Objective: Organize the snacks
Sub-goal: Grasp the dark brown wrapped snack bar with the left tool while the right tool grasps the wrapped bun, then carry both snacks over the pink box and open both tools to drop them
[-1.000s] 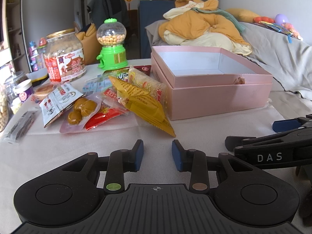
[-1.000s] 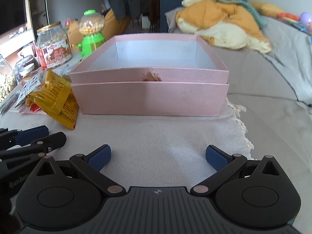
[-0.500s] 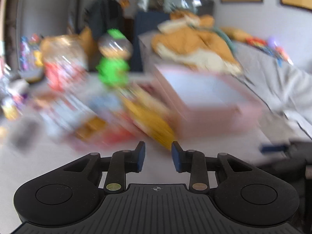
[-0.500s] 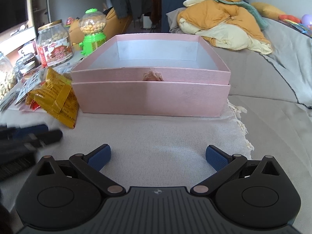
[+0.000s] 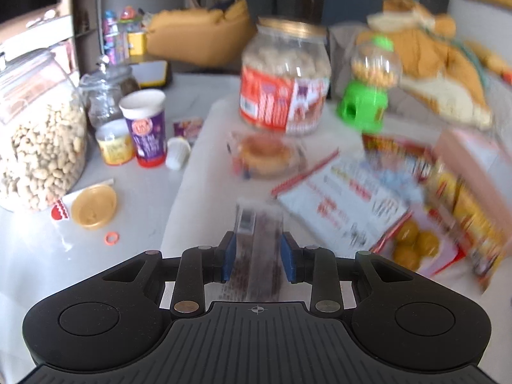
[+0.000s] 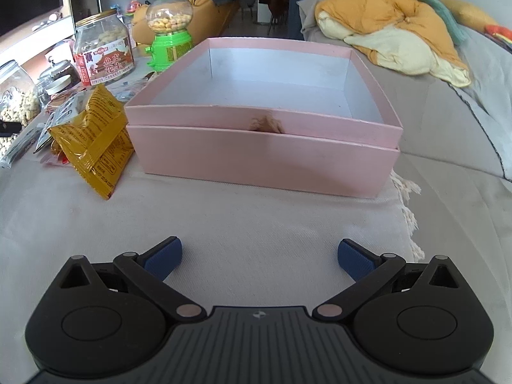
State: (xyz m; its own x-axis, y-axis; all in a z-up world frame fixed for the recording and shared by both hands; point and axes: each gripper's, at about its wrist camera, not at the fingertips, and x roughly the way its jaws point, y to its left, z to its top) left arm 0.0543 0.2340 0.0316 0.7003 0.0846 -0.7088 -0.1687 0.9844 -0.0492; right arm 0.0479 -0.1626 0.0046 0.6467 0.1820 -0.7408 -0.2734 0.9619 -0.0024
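My left gripper [image 5: 256, 260] has its fingers set around a long, narrow snack bar [image 5: 257, 249] in a dark crinkly wrapper with clear ends; the blue pads sit right at its 2 long edges, but motion blur keeps me from telling whether they press it or just flank it. The bar lies on the cloth-covered table [image 5: 198, 172], pointing straight away from me, left of the heap of packets.

I judge the bar light and thin, with slick film that could slide or buckle, and contents that may snap if squeezed hard. Taking it across the narrow width near the middle, with gentle pressure, seems safest.

My right gripper [image 6: 259, 256] hangs with its fingers spread wide and nothing between them, low over the cloth in front of the pink box [image 6: 265, 156]. The box is stiff matte card, rectangular, with a pale bare floor. Beside its left wall leans a yellow packet [image 6: 92, 140] of glossy, creased foil, puffy and soft-looking. Behind stand a glass jar of nuts [image 5: 284, 76] with a metal lid and a green plastic candy dispenser [image 5: 368, 86].
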